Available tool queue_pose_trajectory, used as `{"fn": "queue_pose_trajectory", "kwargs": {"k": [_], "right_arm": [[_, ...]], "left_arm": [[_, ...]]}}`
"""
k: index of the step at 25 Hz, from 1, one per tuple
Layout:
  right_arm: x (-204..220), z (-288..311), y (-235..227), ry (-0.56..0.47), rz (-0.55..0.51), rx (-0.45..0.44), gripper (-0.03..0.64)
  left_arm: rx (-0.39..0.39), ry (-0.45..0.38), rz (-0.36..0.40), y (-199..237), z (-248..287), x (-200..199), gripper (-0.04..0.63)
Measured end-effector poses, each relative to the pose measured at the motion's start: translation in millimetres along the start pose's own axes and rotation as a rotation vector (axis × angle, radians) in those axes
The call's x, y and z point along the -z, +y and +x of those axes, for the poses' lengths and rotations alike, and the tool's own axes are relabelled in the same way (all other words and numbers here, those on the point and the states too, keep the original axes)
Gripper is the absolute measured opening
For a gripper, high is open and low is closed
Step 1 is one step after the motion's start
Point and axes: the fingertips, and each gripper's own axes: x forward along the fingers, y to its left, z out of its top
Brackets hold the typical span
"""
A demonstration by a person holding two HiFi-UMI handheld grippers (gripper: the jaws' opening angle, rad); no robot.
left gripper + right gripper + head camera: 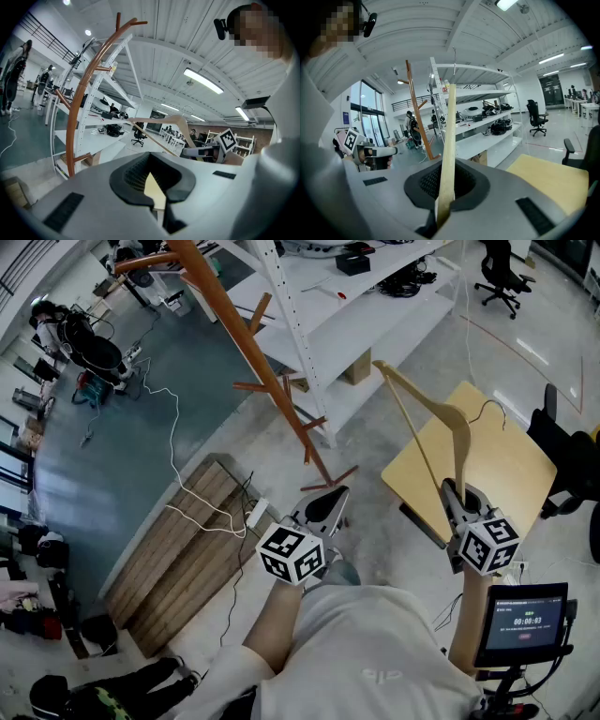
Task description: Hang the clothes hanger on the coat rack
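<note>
We held the right tongs [453,488] [443,206] over the near left edge of the pale yellow square worktop [516,474] [555,180], their jaws clamped on one end of the pale wooden clothes hanger with a thin wire hook [427,401] [449,140] [174,121]. The hanger stood up from the jaws in the air above the worktop's left corner, its hook over the far part of the worktop and touching nothing. It was well apart from the tall brown wooden coat rack with short pegs [248,352] [77,108] [415,108], which rose from the floor beyond the worktop's left corner, in front of a white metal shelving unit [309,296]; no peg carried the hanger. The left tongs [323,507] [152,187] hung off the worktop's left side, near the foot of the rack, with their jaw tips together and nothing held between them.
</note>
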Motion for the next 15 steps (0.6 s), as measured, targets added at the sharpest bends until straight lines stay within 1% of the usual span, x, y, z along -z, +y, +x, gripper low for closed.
{"fn": "queue_pose_trajectory", "kwargs": {"k": [4, 8, 11, 15], "right_arm": [[-15.0, 48.7, 9.8, -0.012, 0.013, 0.025, 0.005], [-22.8, 88.7, 20.3, -0.012, 0.021, 0.041, 0.005], [-23.6, 108.2, 22.1, 0.000, 0.030, 0.044, 0.005], [-27.5, 127.6, 17.8, 0.020, 0.023, 0.029, 0.005]], "left_arm": [[0.053, 0.013, 0.042, 38.7, 10.3, -22.9, 0.006], [0.097, 0.021, 0.064, 71.5, 20.8, -40.8, 0.008], [0.102, 0.024, 0.064, 87.0, 27.2, -46.0, 0.008], [0.087, 0.028, 0.052, 99.2, 36.1, -46.3, 0.008]]}}
